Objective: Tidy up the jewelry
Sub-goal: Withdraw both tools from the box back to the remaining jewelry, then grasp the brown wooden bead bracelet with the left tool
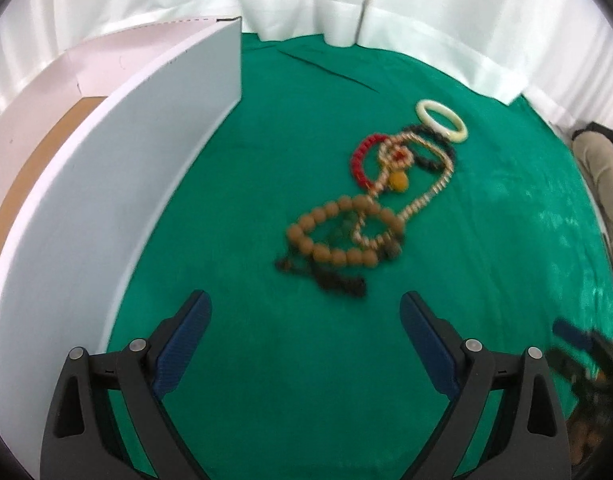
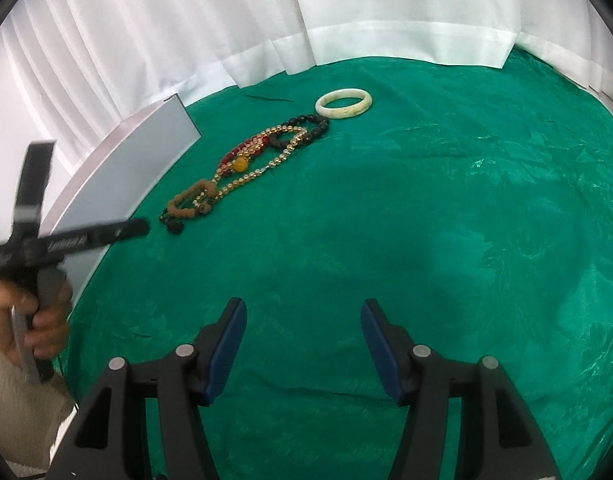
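Above the green cloth [image 1: 266,140], both tools, left [image 1: 306,336] and right [image 2: 304,344], hang spread and empty near tangled beads [image 1: 370,208].

The box [image 1: 118,184] interior is mostly hidden; dark tangled beads [image 1: 338,280] blur.

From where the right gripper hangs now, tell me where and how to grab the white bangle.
Take the white bangle across its near rim, coming from above with one finger inside the hole. It lies flat on the green cloth, apart from the bead strands, so only the band's thickness offers a pinch. The right gripper is open and empty.
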Demonstrator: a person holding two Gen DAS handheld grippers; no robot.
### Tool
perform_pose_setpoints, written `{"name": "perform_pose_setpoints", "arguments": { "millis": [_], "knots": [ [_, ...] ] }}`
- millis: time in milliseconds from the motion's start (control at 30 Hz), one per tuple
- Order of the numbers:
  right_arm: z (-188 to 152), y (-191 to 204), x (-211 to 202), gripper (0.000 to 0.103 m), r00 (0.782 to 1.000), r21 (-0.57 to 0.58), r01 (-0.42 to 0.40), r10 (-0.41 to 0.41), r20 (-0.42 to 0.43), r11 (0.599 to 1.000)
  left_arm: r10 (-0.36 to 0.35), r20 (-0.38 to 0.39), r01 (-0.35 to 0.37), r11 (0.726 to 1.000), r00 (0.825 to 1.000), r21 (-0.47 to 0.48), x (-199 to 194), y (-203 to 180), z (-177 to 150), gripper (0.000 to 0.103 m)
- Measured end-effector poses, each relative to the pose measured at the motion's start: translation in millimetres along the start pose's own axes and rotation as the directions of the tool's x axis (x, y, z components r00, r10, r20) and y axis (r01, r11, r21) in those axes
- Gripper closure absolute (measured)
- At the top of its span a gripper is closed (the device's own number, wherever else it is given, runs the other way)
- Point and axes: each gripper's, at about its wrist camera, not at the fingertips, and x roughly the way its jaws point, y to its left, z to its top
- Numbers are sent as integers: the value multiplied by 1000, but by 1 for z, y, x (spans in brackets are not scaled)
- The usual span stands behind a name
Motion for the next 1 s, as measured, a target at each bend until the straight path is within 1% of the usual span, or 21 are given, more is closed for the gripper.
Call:
{"name": "perform_pose_setpoints", "arguments": {
  "millis": [67,133,233,300,333,400,467,500,533,567,633,733,900,1000],
  "knots": [
    [-2,0,1,42,1000,3,-11,11,-6,1000,1,-3,-2,1000,1000,-16,6,5,10,9],
    [-5,0,2,42,1000,9,-16,16,-13,1000,3,-8,-4,1000,1000,-23,10,9,18,15],
    [-7,-3,4,42,999,25,-22,23,-28,999,-13,-16,13,999,1000,-47,14,14,27,21],
    [-8,-5,4,42,999,36,-27,28,-31,999,-22,-9,21,999,1000,-45,15,14,30,24],
    [-7,-5,4,42,999,37,-26,27,-32,999,-33,-2,33,999,999,-28,15,10,31,26],
    [-8,-5,4,42,999,37,-27,28,-34,999,-62,11,61,997,998,35,13,-2,29,28],
    [-7,-5,4,42,999,38,-30,32,-36,999,-78,18,74,987,997,143,13,-20,23,30],
    [-7,-5,4,42,999,38,-32,33,-37,999,-75,21,70,979,997,193,14,-30,20,34],
    [-7,-4,4,42,999,38,-34,36,-39,999,-71,25,62,964,997,257,16,-42,14,41],
    [-7,-4,5,42,999,37,-36,37,-40,999,-69,22,60,955,997,290,19,-49,13,45],
    [-6,-4,6,42,998,38,-39,41,-44,999,-68,13,59,937,998,343,26,-61,8,60],
    [-7,-3,5,42,998,39,-41,43,-45,998,-71,-8,69,928,997,366,34,-69,8,72],
    [-7,-4,3,42,998,46,-42,44,-43,998,-77,-32,83,928,997,363,42,-68,11,72],
    [-7,-5,1,42,998,49,-44,46,-40,998,-92,-71,111,937,993,332,43,-64,17,77]
  ]
}}
